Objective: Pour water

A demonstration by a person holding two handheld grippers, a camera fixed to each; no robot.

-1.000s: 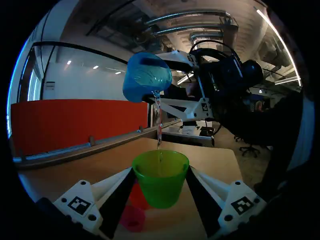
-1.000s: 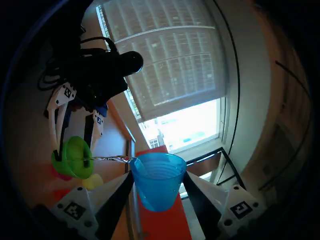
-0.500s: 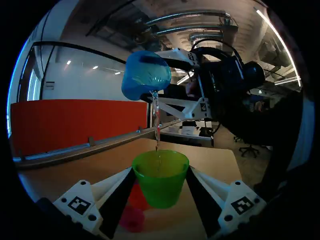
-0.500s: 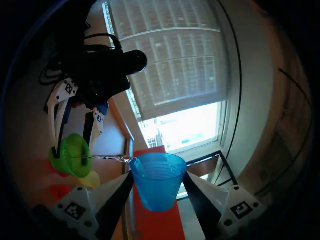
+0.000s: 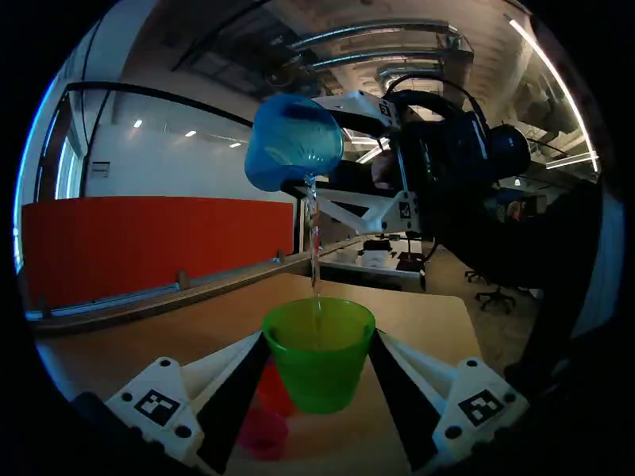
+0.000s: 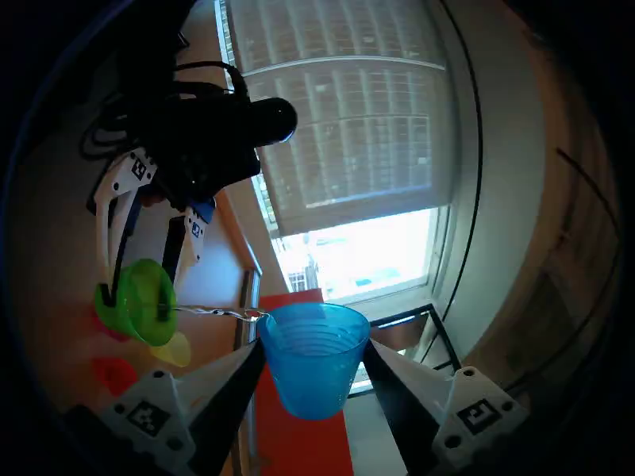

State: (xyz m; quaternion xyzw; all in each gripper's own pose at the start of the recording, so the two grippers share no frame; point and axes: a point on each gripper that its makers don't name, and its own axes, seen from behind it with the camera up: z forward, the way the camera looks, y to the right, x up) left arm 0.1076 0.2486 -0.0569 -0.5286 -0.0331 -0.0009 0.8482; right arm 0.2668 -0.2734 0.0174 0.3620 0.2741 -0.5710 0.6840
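Two cups, two grippers, one thin stream between them.

Left gripper view, nearest first. The left gripper [image 5: 317, 353] is closed narrow on a green cup [image 5: 319, 377], with both fingers pressing its sides. That cup is upright, mouth up, held over the wooden table [image 5: 413, 309]. Below it and just to its left are a red cup [image 5: 274, 389] and a pink cup [image 5: 263, 432], both partly hidden by the near finger.

A water stream [image 5: 314, 238] drops straight into the green cup's mouth. It comes from a blue cup [image 5: 292, 143] held higher and farther off, tipped steeply, with water leaving its lower lip. The right gripper [image 5: 313, 151] has one white finger above that cup and one below. Its dark body and the hand holding it are behind.

Past these are a rail along the table's far edge, an orange partition [image 5: 159, 238], ceiling pipes [image 5: 373, 36] and an office chair [image 5: 496, 297] at far right.

Right gripper view, nearest first. The right gripper [image 6: 313, 349] clamps the blue cup [image 6: 312, 373], a finger pressed to each side. The cup's ribbed inner wall shows, but I cannot tell how much water is left in it. The stream leaves the rim at left and runs across to the green cup [image 6: 139, 301], which sits between the left gripper's fingers farther off. A yellow cup [image 6: 171, 349] is just beside the green one. Farthest is a window [image 6: 357, 262], bright below a lowered blind [image 6: 349, 135].
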